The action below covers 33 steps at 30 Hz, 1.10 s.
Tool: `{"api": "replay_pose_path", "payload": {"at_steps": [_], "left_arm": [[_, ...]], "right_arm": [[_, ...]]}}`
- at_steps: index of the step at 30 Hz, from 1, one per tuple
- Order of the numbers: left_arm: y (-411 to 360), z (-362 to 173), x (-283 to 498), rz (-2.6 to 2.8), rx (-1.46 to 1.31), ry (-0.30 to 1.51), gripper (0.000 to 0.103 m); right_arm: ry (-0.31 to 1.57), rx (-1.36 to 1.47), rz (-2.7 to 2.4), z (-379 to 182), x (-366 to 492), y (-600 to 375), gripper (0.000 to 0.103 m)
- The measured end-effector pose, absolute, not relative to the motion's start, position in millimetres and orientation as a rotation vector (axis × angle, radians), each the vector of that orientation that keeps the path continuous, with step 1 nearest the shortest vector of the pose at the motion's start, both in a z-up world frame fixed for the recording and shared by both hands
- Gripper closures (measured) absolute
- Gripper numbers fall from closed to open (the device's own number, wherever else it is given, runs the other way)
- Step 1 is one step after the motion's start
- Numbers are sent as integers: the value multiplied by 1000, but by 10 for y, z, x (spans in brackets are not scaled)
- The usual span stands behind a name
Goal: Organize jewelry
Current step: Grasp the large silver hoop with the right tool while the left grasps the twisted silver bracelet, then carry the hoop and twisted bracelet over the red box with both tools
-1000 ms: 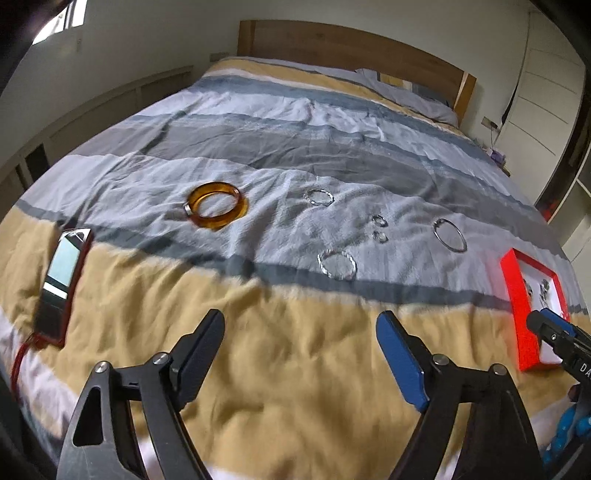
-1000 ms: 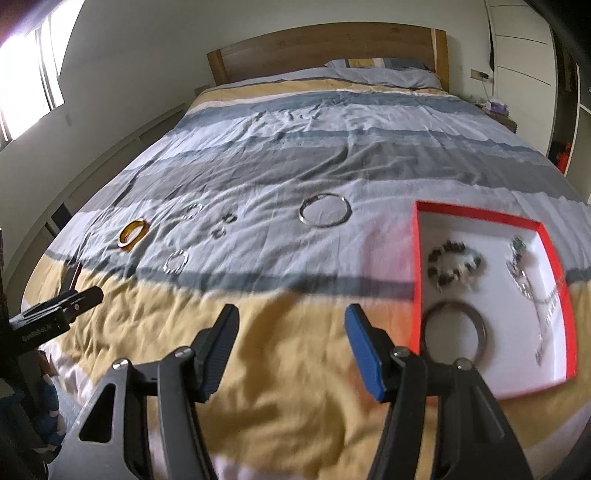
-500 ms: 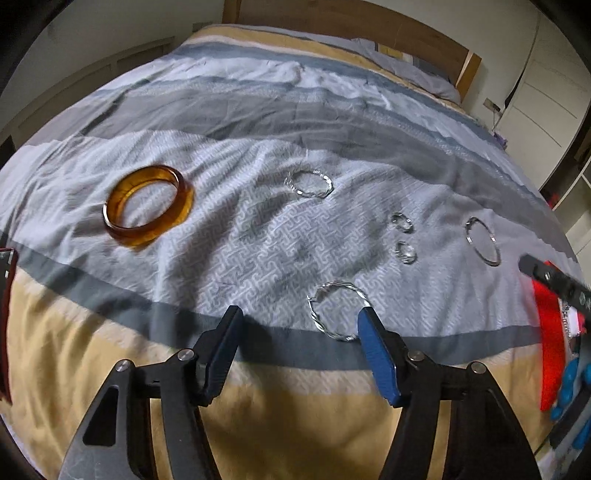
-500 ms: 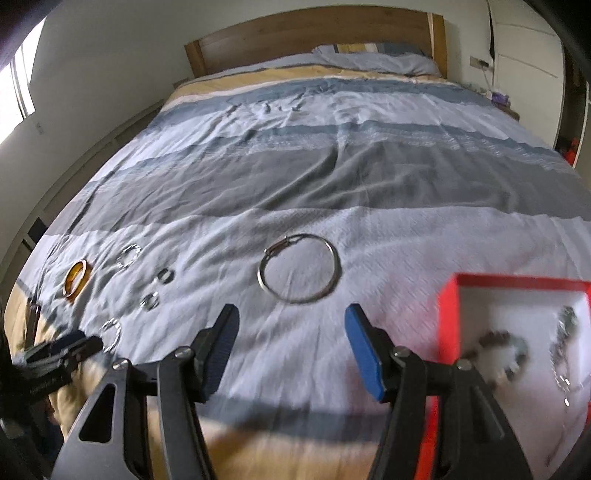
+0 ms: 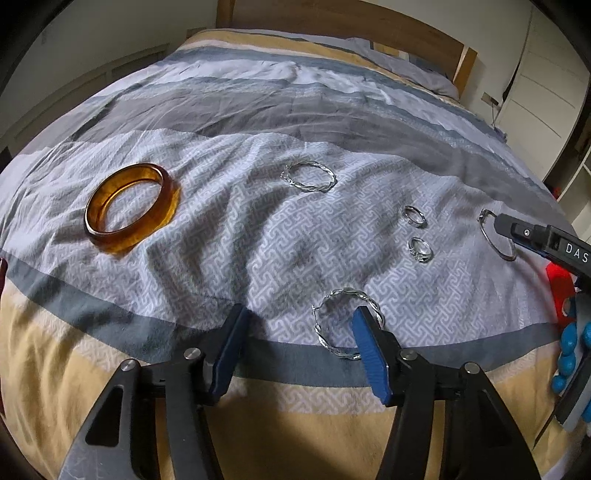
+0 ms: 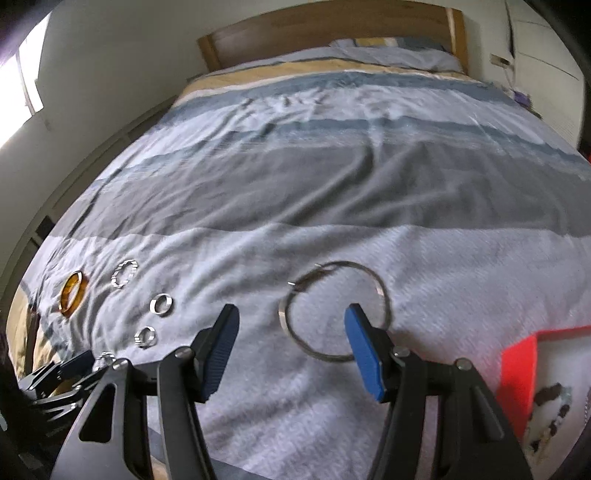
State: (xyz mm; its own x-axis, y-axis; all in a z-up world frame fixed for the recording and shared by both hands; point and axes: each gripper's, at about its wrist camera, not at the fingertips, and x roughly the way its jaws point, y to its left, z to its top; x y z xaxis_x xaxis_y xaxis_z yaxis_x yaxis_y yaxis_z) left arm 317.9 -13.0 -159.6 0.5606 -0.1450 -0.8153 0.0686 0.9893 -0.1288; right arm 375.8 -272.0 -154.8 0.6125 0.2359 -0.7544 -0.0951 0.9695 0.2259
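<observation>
Jewelry lies on a striped bedspread (image 5: 258, 236). My left gripper (image 5: 297, 334) is open and low over the bed; a twisted silver hoop (image 5: 345, 323) lies by its right finger. An amber bangle (image 5: 129, 208), a second twisted hoop (image 5: 310, 176) and two small silver rings (image 5: 415, 216) (image 5: 420, 249) lie further off. My right gripper (image 6: 291, 334) is open; a large plain silver hoop (image 6: 332, 306) lies around its right fingertip. A red tray (image 6: 517, 363) at the right holds a beaded bracelet (image 6: 550, 400).
The right gripper's tip shows at the right edge of the left wrist view (image 5: 535, 238), beside the large hoop (image 5: 496, 236). The left gripper shows at lower left in the right wrist view (image 6: 59, 373). A wooden headboard (image 6: 332, 33) and pillows stand far back.
Both grippers have moved forward and down toward the bed. The left one has closed in on the twisted hoop, the right one on the large plain hoop. Both stay open.
</observation>
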Motion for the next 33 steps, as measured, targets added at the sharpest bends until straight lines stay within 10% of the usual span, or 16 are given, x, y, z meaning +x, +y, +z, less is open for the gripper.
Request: {"api": "replay_pose_path", "payload": {"at_steps": [13, 17, 33], "left_arm": [[-178, -1603, 3271, -199, -82, 964, 73], [-261, -1611, 3287, -238, -67, 967, 96], [-273, -1302, 2867, -226, -74, 947, 96]], "right_arm": [[966, 268, 281, -1879, 4031, -2614, 75], [978, 375, 300, -1955, 4035, -2715, 99], [856, 372, 359, -1364, 3271, -2579, 100]]}}
